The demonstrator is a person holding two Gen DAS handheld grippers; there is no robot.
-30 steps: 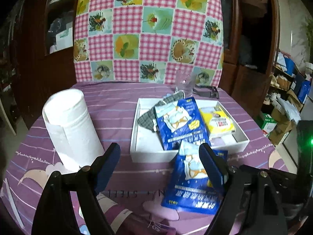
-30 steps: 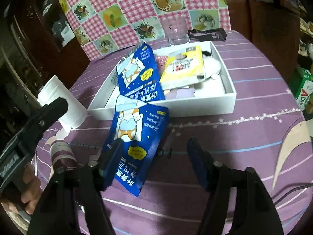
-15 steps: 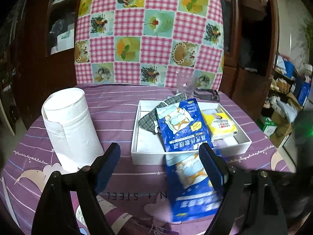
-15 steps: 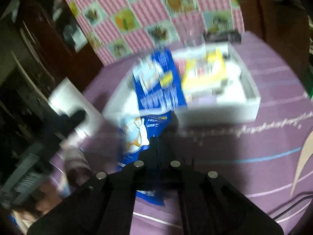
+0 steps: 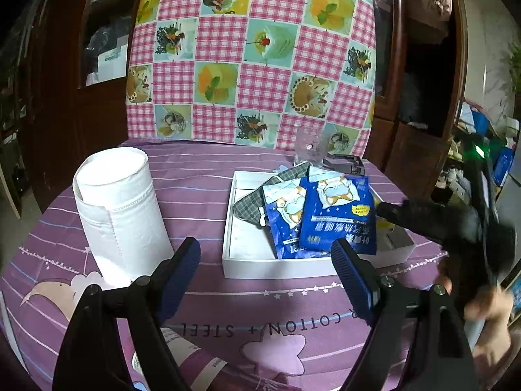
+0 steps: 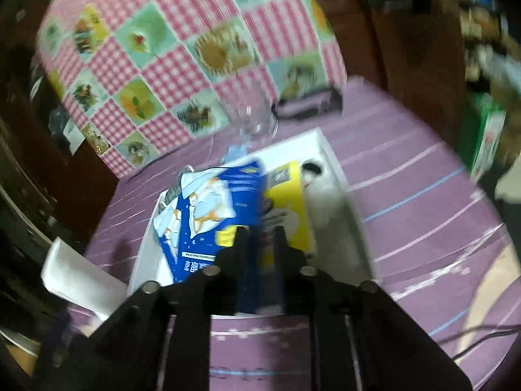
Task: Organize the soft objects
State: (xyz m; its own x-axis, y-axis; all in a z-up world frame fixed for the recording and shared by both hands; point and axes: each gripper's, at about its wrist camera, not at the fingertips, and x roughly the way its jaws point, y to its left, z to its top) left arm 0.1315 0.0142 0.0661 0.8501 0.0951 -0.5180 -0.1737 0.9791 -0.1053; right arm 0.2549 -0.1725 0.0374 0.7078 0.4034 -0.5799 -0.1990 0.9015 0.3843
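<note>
A white box (image 5: 260, 268) sits on the purple tablecloth. In it lie two blue packets, a grey plaid cloth (image 5: 250, 205) and a yellow packet (image 6: 286, 202). The upper blue packet (image 5: 338, 215) lies over the other blue packet (image 5: 283, 211). My right gripper (image 6: 260, 234) is over the box's near right part, blurred in the left wrist view (image 5: 384, 208). Its jaws are opening, with the upper packet's (image 6: 208, 215) near end loose between them. My left gripper (image 5: 264, 246) hangs open above the cloth in front of the box, holding nothing.
A white rolled sleeve (image 5: 120, 215) stands upright left of the box. A clear glass (image 5: 309, 150) and a black object (image 5: 345, 163) sit behind it. A purple tube (image 5: 182, 358) lies near the front edge under my left gripper. A checked cloth covers the chair back.
The blue packet that lay on the table in front of the box is now in the box on the other one. My right gripper closed on it, carried it there, and its jaws have parted.
</note>
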